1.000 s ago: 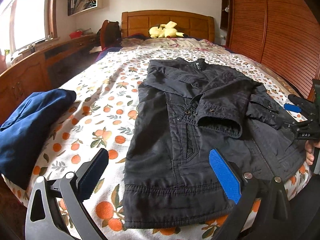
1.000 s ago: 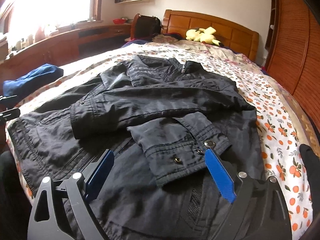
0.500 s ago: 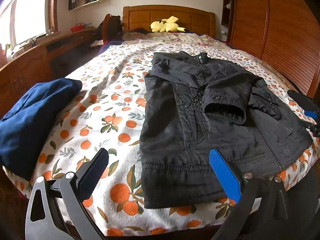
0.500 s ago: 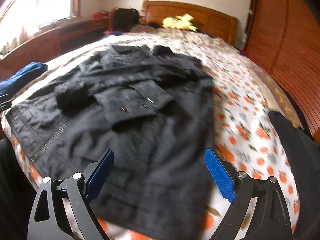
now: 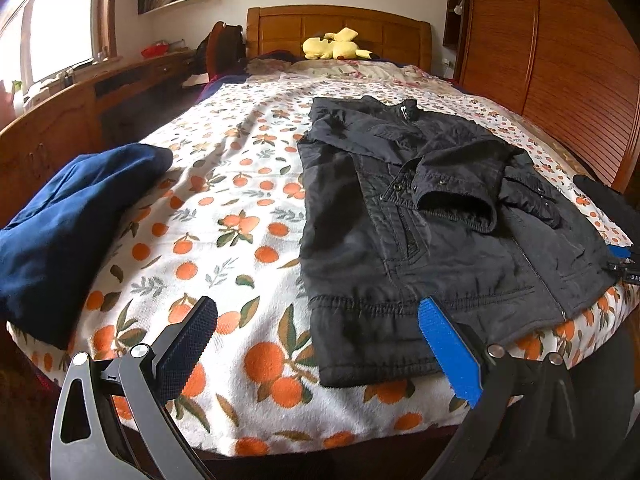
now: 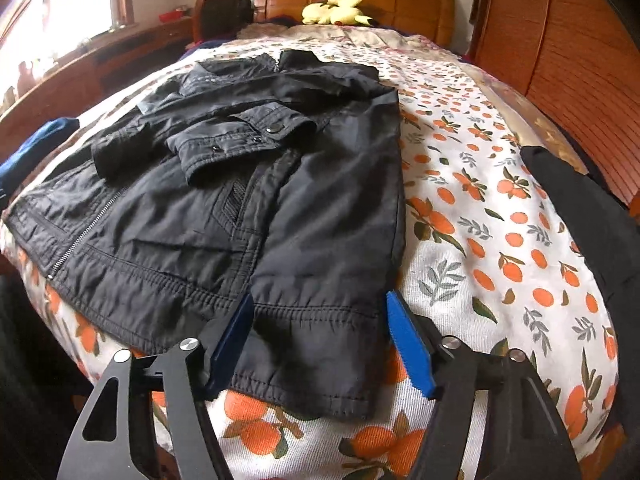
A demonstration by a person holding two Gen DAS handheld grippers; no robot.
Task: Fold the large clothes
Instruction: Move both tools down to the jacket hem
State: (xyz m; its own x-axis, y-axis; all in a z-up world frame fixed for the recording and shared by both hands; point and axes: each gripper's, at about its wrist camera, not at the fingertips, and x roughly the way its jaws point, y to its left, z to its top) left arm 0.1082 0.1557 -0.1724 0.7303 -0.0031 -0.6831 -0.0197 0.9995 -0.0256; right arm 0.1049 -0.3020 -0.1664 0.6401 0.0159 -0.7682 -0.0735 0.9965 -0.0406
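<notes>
A black jacket [image 5: 420, 216] lies flat on the orange-print bed cover [image 5: 224, 216], collar toward the headboard, both sleeves folded across its front. It also shows in the right wrist view [image 6: 240, 200]. My left gripper [image 5: 316, 340] is open and empty at the foot of the bed, near the jacket's hem at its left corner. My right gripper [image 6: 320, 332] is open, its jaws either side of the hem's right corner, without closing on it. The right gripper's tip [image 5: 622, 258] shows at the jacket's far right edge in the left wrist view.
A folded navy garment [image 5: 68, 224] lies at the bed's left edge. A yellow plush toy [image 5: 336, 45] sits by the wooden headboard [image 5: 340, 24]. A wooden desk [image 5: 80, 104] runs along the left, wooden wardrobe panels [image 5: 560, 60] on the right. A dark sleeve [image 6: 592, 216] crosses the right.
Both grippers have pulled back from above the jacket toward the foot of the bed. The right one swung right and now straddles the hem's right corner, its jaws a little narrower.
</notes>
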